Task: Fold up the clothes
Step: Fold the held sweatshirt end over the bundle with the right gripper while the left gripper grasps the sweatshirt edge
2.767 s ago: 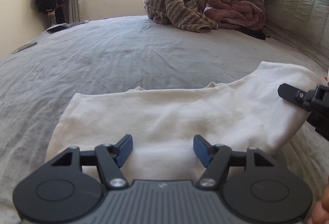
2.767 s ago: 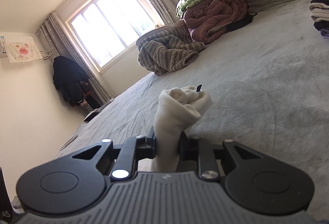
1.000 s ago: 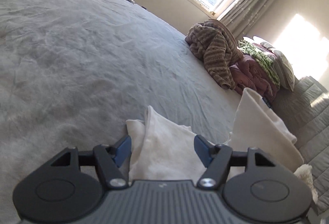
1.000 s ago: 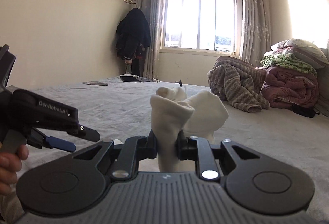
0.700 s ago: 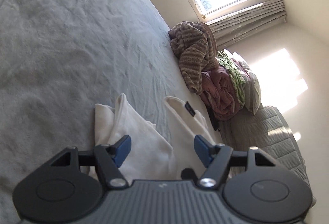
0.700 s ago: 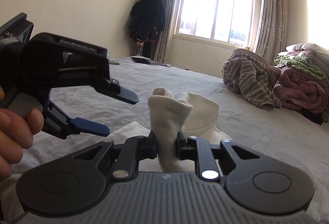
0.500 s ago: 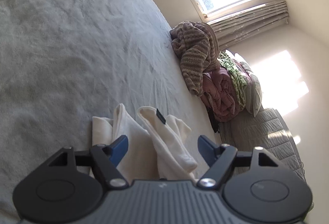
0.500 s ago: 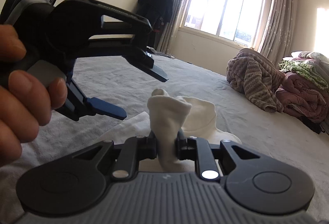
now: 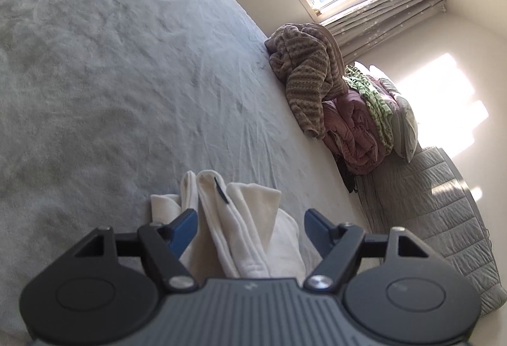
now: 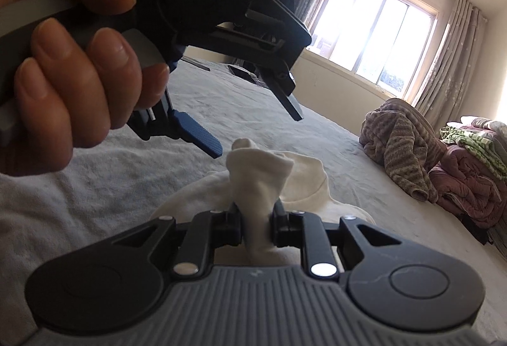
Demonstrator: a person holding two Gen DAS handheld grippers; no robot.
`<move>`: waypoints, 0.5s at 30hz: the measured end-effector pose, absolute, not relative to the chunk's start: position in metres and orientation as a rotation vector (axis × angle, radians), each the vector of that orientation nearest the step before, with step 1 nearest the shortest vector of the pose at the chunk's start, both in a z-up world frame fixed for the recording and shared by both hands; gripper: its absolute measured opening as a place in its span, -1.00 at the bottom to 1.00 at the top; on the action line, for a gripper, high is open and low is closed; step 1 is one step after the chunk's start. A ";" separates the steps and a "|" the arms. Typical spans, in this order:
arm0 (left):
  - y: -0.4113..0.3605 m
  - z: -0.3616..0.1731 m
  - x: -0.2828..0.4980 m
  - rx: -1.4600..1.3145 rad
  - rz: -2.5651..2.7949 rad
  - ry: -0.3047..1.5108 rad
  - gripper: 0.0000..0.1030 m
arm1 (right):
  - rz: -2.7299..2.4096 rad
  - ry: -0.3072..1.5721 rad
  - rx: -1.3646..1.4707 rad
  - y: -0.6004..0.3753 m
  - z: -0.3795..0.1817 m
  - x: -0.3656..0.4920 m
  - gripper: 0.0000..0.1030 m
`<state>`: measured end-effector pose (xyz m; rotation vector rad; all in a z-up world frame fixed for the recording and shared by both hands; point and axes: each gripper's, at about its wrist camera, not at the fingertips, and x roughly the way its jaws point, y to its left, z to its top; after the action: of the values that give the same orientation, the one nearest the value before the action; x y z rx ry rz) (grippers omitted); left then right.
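Note:
A cream garment [image 9: 244,219] lies bunched on the grey bed [image 9: 111,76]. My left gripper [image 9: 250,224] is open, its blue pads apart on either side of upright folds of the cloth, not pressing them. My right gripper [image 10: 256,225] is shut on a gathered wad of the cream garment [image 10: 258,178], which stands up between its black fingers. In the right wrist view the left gripper [image 10: 256,133] hangs just above and left of that wad, jaws wide, held by a person's hand [image 10: 73,67].
A brown striped blanket [image 9: 307,76] and a stack of pink and green bedding with pillows [image 9: 370,120] sit at the far side of the bed by the padded headboard [image 9: 443,212]. A window [image 10: 377,38] and a dark hanging coat lie beyond.
The right gripper brought its held fold over toward the left gripper, so the cloth now stands between the left jaws. The left gripper drew close above the right one and opened slightly wider.

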<state>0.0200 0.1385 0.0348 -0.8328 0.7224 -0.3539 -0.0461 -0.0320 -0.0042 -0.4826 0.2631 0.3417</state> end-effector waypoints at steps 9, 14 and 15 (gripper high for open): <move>0.137 0.039 0.014 -0.753 -0.313 0.711 0.19 | 0.359 0.282 -0.452 -0.033 -0.002 -0.048 -0.45; 0.140 0.054 0.005 -0.678 -0.297 0.679 0.12 | 0.396 0.270 -0.446 -0.026 -0.001 -0.055 -0.22; 0.139 0.053 0.005 -0.681 -0.308 0.693 0.13 | 0.393 0.272 -0.450 -0.024 -0.001 -0.055 -0.24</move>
<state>0.0054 0.1390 0.0529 -0.6806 0.6929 -0.3083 -0.0546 -0.0245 -0.0012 -0.4502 0.2715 0.3932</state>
